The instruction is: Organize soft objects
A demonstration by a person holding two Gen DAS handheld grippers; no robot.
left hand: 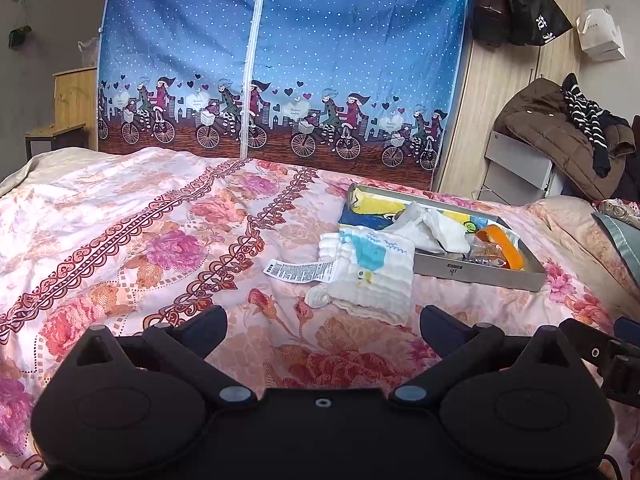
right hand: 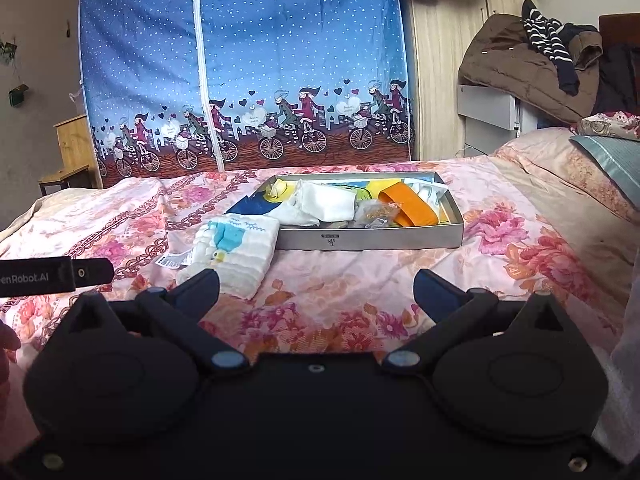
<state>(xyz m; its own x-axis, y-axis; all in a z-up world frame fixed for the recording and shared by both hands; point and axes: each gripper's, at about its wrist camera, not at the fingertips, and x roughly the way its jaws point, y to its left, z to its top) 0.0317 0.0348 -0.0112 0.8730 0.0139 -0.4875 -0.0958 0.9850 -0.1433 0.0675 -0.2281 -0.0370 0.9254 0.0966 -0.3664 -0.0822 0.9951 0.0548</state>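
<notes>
A folded white gauze towel (left hand: 370, 272) with a blue print and a paper tag (left hand: 298, 271) lies on the floral bedspread, just left of a shallow grey box (left hand: 480, 276). The box holds white cloths (left hand: 434, 226), a yellow-and-blue cloth, an orange band (left hand: 502, 246) and small packets. My left gripper (left hand: 322, 326) hovers open just short of the towel, nothing between its fingers. In the right wrist view the towel (right hand: 240, 254) sits ahead to the left and the box (right hand: 372, 240) straight ahead. My right gripper (right hand: 316, 290) is open and empty; its left finger overlaps the towel's near corner.
The floral quilt (left hand: 140, 240) covers the whole bed. A blue fabric wardrobe (left hand: 280, 60) stands behind it, with a wooden cupboard (left hand: 500, 92), hanging bags (left hand: 516, 8) and a heap of coats (left hand: 560, 132) at the right. A pillow (right hand: 612, 160) lies far right. A small wooden table (left hand: 60, 128) stands at the left.
</notes>
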